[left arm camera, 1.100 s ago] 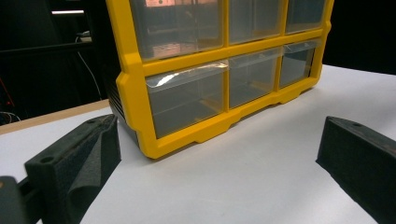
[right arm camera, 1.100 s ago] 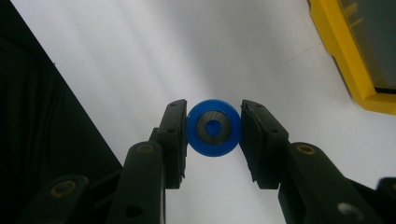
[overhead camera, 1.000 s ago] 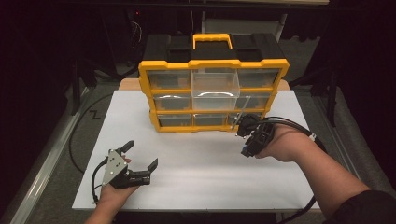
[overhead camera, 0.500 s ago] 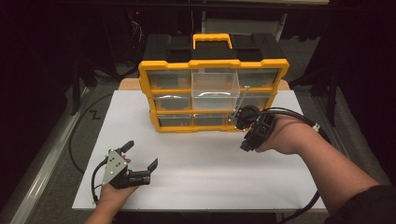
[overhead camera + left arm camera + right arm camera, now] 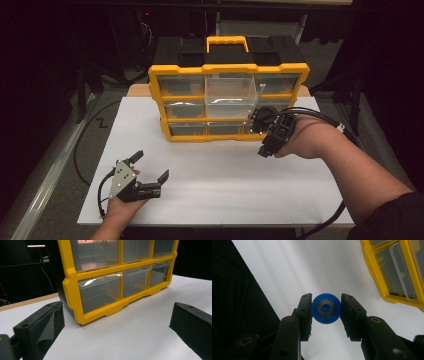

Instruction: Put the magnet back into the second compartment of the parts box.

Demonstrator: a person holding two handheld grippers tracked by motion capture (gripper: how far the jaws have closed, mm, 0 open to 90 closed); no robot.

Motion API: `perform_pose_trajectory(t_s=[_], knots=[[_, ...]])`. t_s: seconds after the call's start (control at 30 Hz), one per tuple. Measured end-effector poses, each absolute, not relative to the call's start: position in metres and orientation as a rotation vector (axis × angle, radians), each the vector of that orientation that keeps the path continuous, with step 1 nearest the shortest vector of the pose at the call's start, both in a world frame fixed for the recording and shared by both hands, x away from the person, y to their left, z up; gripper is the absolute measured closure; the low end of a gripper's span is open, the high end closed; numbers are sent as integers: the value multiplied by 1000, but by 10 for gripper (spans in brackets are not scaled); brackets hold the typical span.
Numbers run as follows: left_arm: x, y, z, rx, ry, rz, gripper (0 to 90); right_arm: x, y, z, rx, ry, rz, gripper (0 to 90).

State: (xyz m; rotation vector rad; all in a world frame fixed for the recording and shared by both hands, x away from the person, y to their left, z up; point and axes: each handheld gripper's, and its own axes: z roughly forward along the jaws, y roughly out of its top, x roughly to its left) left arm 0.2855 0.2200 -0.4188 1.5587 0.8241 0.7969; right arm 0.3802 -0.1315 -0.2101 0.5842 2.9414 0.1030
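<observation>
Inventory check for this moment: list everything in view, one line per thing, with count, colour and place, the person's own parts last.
Organizer case: one, yellow frame, black body, standing at the table's far side.
Drawers: nine, clear; the top middle one pulled out.
Wheel: one, blue with grey hub, clamped between the right gripper's jaws.
Table: one, white top.
Left gripper: black, jaws wide open, resting near the front left.
Right gripper: black, raised by the case's lower right.
Forearms: two, entering from the bottom of the high view.
</observation>
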Motion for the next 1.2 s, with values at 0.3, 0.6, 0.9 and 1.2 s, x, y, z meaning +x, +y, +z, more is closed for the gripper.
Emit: perform_pose_trajectory(t_s=[0.3, 0.6, 0.9, 1.2], knots=[[285, 220, -419, 1557, 824, 797, 4, 381, -131, -197, 573, 2931, 98, 651], [285, 220, -419, 1558, 822, 797, 3, 382, -128, -185, 570, 2923, 90, 652], [285, 219, -419, 1559, 818, 798, 3, 384, -125, -173, 572, 2916, 97, 652], [285, 219, -419, 1567, 819, 788, 3, 386, -126, -152, 587, 2880, 104, 652]])
